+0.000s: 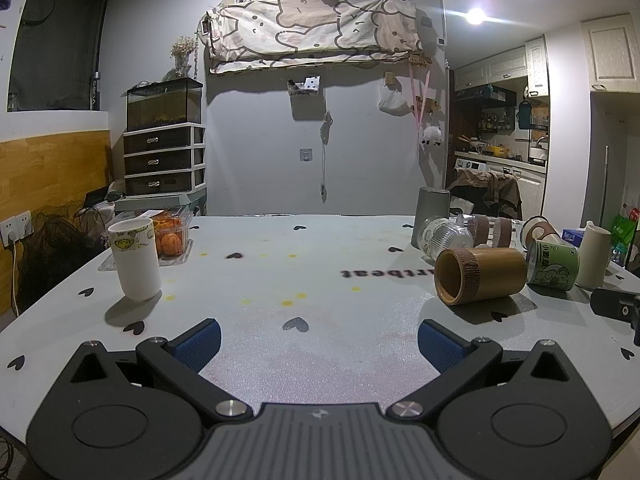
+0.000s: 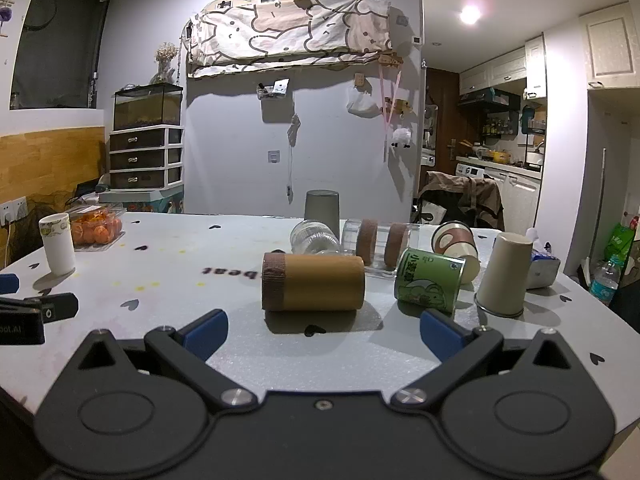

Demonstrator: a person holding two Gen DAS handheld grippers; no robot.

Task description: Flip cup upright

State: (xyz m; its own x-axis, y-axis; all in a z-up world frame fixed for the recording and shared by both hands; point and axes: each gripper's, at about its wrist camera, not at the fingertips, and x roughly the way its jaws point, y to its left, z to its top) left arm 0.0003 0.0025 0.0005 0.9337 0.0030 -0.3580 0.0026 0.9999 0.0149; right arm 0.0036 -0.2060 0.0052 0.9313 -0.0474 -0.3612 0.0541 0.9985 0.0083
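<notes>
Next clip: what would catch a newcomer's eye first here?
Probably the bamboo cup lying on its side on the table, straight ahead of the open right gripper. Behind it sits a jumble of tipped cups, among them a green printed cup. Off at the table's left, one white cup stands upright beside a box of oranges.

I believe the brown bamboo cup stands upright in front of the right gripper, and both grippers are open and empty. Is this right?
Not quite. The bamboo cup lies on its side on the table, as the right wrist view shows. The rest holds: it is in front of the right gripper, and the left gripper and right one are open and empty.
</notes>
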